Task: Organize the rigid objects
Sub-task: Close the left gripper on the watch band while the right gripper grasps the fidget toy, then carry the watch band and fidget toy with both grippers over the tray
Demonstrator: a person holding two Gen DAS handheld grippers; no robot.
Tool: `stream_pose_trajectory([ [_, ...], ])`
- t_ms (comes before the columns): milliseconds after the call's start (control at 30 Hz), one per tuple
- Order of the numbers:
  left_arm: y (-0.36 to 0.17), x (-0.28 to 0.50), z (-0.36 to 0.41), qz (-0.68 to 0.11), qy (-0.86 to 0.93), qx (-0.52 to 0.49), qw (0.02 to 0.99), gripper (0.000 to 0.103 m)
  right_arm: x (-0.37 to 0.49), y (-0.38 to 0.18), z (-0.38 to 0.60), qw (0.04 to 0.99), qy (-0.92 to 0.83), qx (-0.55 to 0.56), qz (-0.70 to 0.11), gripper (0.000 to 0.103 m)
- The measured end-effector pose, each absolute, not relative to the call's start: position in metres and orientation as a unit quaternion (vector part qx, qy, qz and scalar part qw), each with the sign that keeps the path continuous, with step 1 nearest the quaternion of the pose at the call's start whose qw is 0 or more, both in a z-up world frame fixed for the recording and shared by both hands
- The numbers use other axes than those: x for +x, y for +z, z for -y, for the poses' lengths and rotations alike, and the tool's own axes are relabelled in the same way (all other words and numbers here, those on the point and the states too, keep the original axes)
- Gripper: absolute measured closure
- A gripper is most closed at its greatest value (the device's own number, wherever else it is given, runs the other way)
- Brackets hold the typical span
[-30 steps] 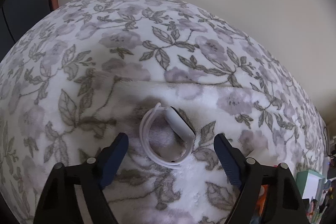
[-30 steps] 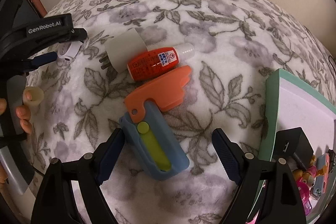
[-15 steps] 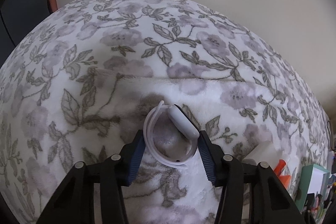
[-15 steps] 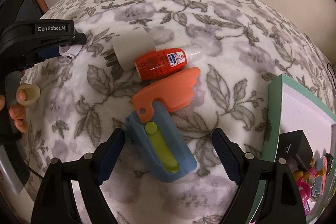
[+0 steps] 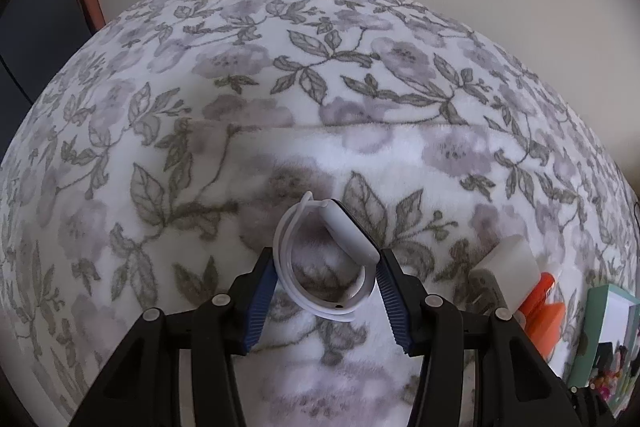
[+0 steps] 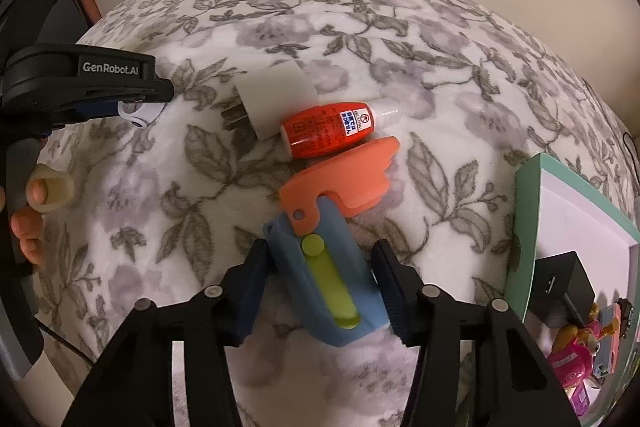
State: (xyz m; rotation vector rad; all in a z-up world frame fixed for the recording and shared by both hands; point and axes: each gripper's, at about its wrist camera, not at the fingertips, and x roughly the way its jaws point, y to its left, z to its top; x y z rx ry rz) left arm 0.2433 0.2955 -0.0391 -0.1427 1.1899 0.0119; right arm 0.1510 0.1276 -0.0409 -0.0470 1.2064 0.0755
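A white smartwatch (image 5: 348, 235) with its strap looped lies on the floral blanket (image 5: 280, 87). My left gripper (image 5: 324, 267) is shut on it, one pad against each side. The right wrist view shows that gripper (image 6: 132, 99) at the left with the smartwatch (image 6: 140, 113) poking out. A blue holder with a yellow-green slider (image 6: 320, 279) and an orange blade-shaped piece (image 6: 344, 179) hinged to it lies in front of me. My right gripper (image 6: 320, 259) is shut on its blue body.
A white plug adapter (image 6: 276, 99) and a red bottle (image 6: 328, 131) lie just beyond the orange piece. At the right, a green-rimmed box (image 6: 524, 227) holds a black charger (image 6: 560, 287) and pink toys (image 6: 576, 359). A person's fingers (image 6: 28, 219) grip the left handle.
Both grippers went from wide open to shut, the left on the smartwatch and the right on the blue holder. The left view shifted, so the adapter and box now show at its right.
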Motion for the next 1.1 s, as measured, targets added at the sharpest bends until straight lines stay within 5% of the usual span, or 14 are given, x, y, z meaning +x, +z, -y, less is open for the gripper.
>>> stream_pose_trajectory([
  [433,-0.024,0.226,-0.290,-0.566,0.017,-0.045,0.823,0.050,0.136,-0.027,-0.116,0.824,0.035,-0.004,-0.565,0.061],
  [833,0.046,0.200,-0.269,-0.520,0.013,-0.027,0.853,0.050,0.110,0.029,-0.078,0.850,0.023,0.044,-0.524,0.064],
  [1100,0.085,0.169,-0.242,-0.490,-0.010,-0.020,0.871,0.050,0.084,0.057,-0.038,0.861,0.013,0.093,-0.500,0.079],
])
